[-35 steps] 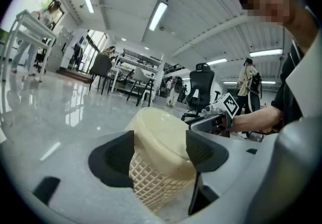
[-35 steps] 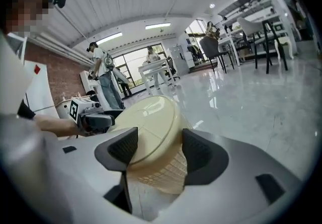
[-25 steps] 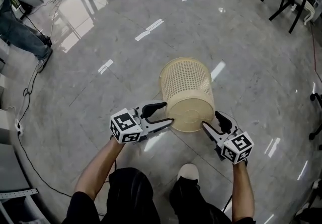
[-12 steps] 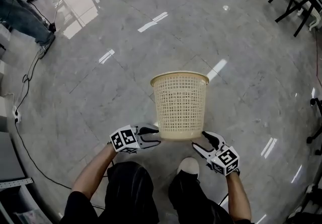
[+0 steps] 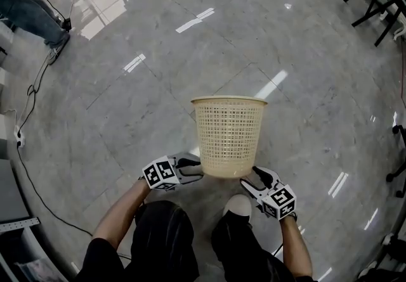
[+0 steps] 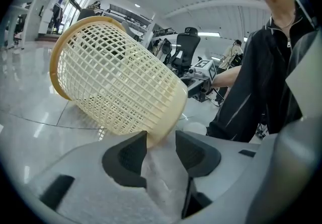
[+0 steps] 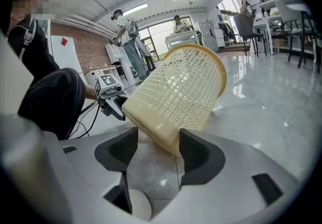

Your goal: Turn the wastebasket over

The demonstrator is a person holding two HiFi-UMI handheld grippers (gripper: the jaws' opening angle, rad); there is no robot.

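One wastebasket [image 7: 177, 92] corner, seemingly between right tongs [image 7: 158, 141]; overhead, unclear.

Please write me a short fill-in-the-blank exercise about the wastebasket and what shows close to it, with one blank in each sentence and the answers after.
1. The wastebasket has its open rim facing ___.
2. Its wall is not solid: it is full of small ___.
3. The white thing just below it in the head view is the person's ___.

Missing words: up; holes; shoe
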